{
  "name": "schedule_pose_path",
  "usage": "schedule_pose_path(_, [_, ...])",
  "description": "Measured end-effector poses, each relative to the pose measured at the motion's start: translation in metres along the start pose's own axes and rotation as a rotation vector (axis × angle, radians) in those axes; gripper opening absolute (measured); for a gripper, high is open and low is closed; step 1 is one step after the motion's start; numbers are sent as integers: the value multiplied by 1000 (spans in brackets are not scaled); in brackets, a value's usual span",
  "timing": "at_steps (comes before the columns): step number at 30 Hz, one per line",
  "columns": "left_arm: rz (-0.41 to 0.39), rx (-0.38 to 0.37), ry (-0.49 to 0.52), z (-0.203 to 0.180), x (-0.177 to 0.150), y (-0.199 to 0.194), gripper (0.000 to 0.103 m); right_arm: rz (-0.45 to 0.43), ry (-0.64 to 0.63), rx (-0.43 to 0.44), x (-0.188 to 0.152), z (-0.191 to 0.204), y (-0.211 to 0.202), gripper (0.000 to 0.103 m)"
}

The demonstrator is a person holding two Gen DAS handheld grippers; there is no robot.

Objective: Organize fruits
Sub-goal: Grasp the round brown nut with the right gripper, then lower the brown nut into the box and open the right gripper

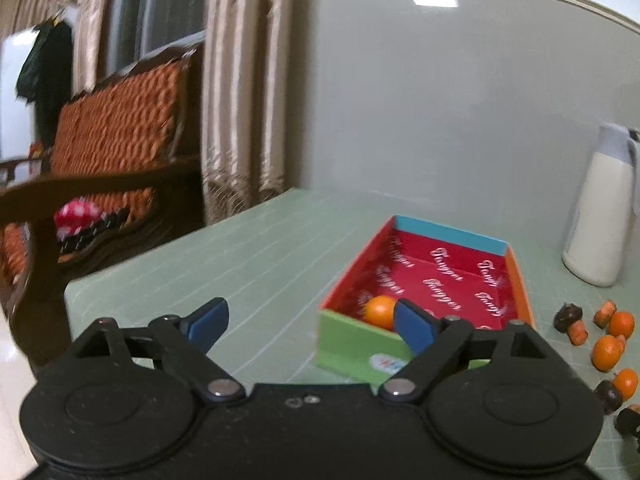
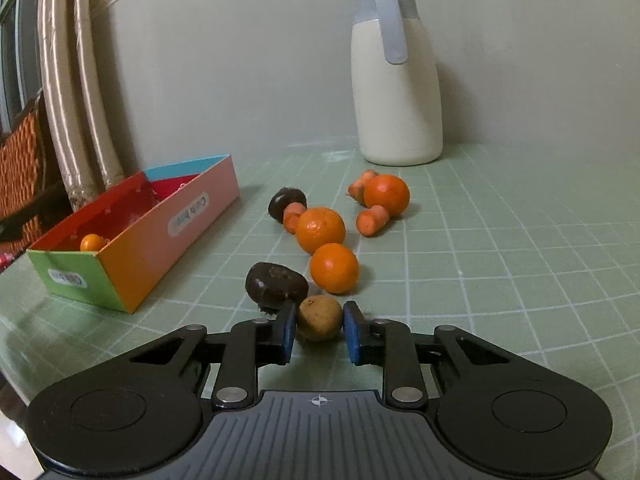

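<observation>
My right gripper point(image 2: 320, 330) is shut on a small brown round fruit point(image 2: 320, 317) that rests on the green mat, with a blue pad against each of its sides. Just beyond lie a dark fruit point(image 2: 276, 283), three oranges point(image 2: 334, 268) and short carrot pieces point(image 2: 372, 220). A colourful open box point(image 2: 160, 240) stands to the left with one small orange point(image 2: 93, 242) inside. My left gripper point(image 1: 312, 322) is open and empty, low over the mat at the near end of the box point(image 1: 352, 344), where that orange point(image 1: 380, 312) shows beside the right finger.
A white jug point(image 2: 398, 92) with a grey lid stands at the back against the wall. More fruits point(image 1: 608, 350) lie right of the box. The table edge point(image 1: 160, 264) falls off to the left, with a wooden sofa point(image 1: 116, 128) and curtains point(image 1: 240, 80) beyond.
</observation>
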State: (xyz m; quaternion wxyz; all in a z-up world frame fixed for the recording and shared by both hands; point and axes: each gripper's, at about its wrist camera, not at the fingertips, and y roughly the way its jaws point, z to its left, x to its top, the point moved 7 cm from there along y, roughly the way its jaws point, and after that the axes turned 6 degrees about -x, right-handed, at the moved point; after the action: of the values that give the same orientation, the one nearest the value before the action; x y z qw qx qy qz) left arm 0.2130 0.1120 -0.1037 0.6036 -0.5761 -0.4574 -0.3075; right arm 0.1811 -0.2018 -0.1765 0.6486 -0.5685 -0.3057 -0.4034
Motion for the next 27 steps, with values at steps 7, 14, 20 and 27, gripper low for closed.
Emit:
schedule_pose_path(7, [15,60,-81,35,0,-2,86,-130,-21,57,20,20,-27,26])
schedule_pose_path(14, [49,72,-149,54,-3,1,86,-184,-109,220,48,94,-19,26])
schedule_pose_path(20, [42,90,-163,65,-4,-2,88,-174,-211,285,54,150,2,26])
schedule_pose_path(27, [54,93,-214,78,-4,-1,88,-117,-243,272,52,172,34,26])
